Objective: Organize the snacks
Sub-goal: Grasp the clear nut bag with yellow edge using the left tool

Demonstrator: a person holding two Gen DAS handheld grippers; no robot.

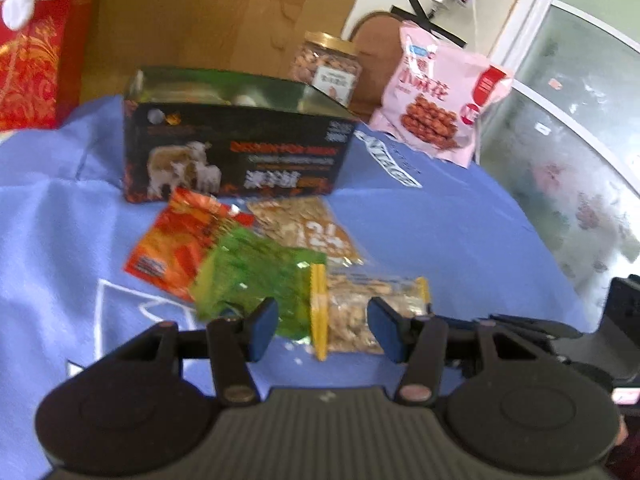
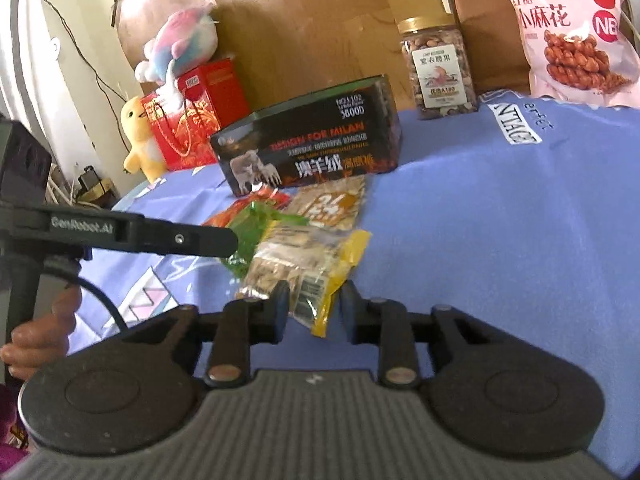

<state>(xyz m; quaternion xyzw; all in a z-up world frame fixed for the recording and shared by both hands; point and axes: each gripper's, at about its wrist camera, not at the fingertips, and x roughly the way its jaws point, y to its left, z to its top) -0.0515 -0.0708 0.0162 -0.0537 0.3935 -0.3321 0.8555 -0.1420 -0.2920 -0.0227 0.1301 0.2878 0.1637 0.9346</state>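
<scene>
Several small snack packets lie on the blue cloth (image 1: 440, 240) in front of an open-topped black box (image 1: 236, 152) (image 2: 312, 144): an orange one (image 1: 176, 240), a green one (image 1: 256, 276), a seed packet (image 1: 308, 228), and a clear yellow-edged nut packet (image 1: 360, 312) (image 2: 304, 264). My left gripper (image 1: 323, 330) is open just over the green and nut packets, its pads apart on either side of them. My right gripper (image 2: 314, 308) is open too, with the near end of the nut packet between its pads. The left gripper's finger (image 2: 160, 236) reaches in over the green packet (image 2: 256, 232).
A jar of nuts (image 1: 328, 68) (image 2: 438, 68) and a pink snack bag (image 1: 436, 96) (image 2: 568, 36) stand at the cloth's far edge. A red gift box (image 2: 196, 116) with plush toys (image 2: 184, 40) sits far left. A hand (image 2: 36, 340) holds the left gripper's handle.
</scene>
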